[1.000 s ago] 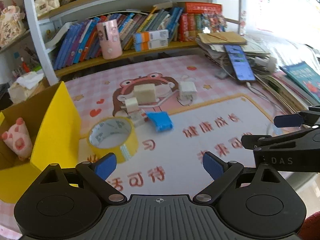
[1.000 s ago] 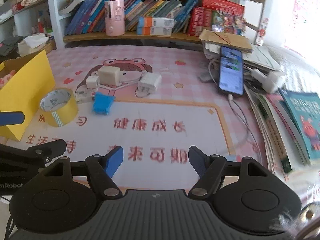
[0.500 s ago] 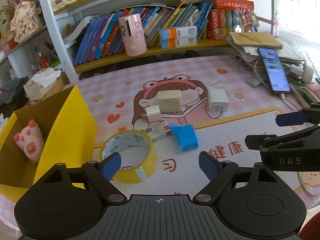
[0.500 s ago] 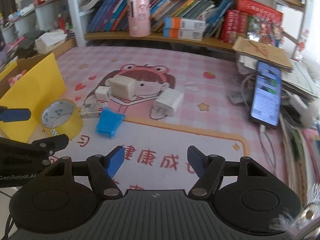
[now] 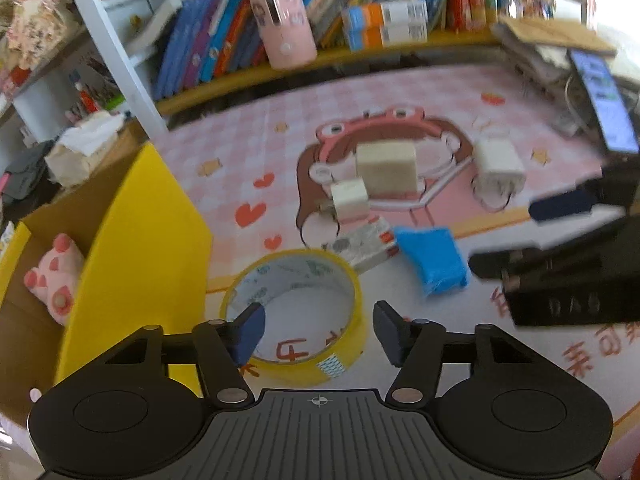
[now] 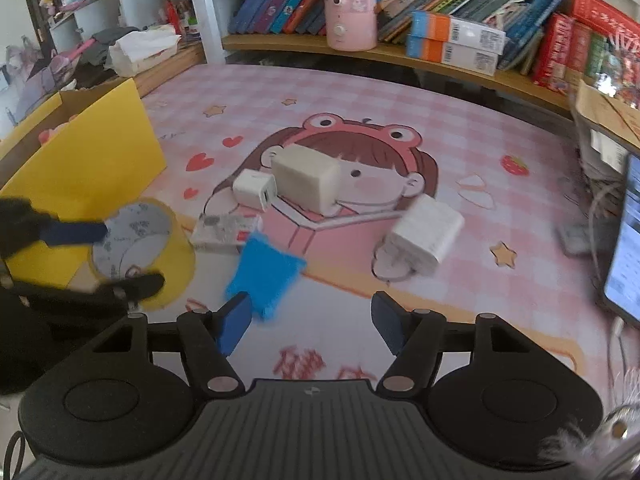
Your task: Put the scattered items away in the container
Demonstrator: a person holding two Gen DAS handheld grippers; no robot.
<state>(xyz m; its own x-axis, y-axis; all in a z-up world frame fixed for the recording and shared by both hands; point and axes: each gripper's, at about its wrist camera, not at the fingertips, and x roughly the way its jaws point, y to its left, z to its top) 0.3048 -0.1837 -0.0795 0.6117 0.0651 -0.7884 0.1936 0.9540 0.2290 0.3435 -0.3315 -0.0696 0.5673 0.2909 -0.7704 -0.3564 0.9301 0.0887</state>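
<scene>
A yellow tape roll [image 5: 294,312] lies flat beside the yellow cardboard box [image 5: 132,248], which holds a pink plush toy [image 5: 54,280]. My left gripper [image 5: 319,332] is over the roll and its jaws are closing: one finger hangs over the hole, the other outside the wall, with no pad pressing. A blue packet [image 6: 266,276] lies just ahead of my right gripper [image 6: 311,324], whose jaws are closing on nothing. Behind it lie a small flat box [image 6: 222,232], a small white charger [image 6: 254,190], a cream block [image 6: 306,178] and a white charger [image 6: 426,236].
A phone [image 6: 626,240] on a cable and a stack of papers and books line the right edge. A bookshelf with a pink cylinder [image 5: 284,24] runs along the back. A tissue box [image 5: 86,144] sits behind the yellow box.
Both grippers have moved forward and down toward the items. The left one's jaws have narrowed around the tape roll. The right one has come up to the blue packet.
</scene>
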